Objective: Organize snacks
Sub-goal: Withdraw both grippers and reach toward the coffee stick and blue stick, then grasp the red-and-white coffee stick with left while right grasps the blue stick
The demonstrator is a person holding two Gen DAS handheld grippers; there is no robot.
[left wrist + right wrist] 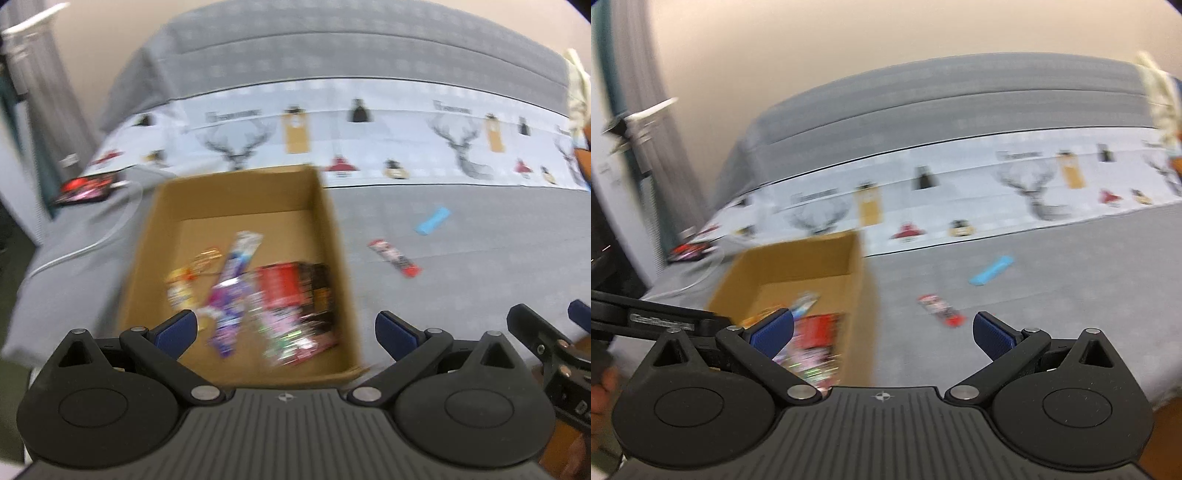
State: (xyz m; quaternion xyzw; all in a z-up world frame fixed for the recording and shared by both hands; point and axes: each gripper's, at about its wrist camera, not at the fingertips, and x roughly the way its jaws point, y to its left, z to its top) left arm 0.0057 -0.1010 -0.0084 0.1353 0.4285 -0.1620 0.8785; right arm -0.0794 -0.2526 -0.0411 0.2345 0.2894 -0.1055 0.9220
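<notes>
Motion blur smears the snack packets (258,295) in the cardboard box (236,192) (labels unreadable); the right wrist view hides the box's near end behind the gripper body.

Grey bed (461,229) with stag-print band, plain beige wall (849,44) behind, grey curtain (40,96) at left

The left wrist view looks forward and downward over the left gripper (284,328), close above the open cardboard box (236,192), so its inside fills the centre. The right wrist view looks forward over the right gripper (882,332) from further right and at a flatter angle, with the box (798,254) to its left and more wall above. Both face the patterned band (369,129) across the bed (461,229) and share the box, blue wrapper (433,220) and red wrapper (394,257). Both are blurred.
</notes>
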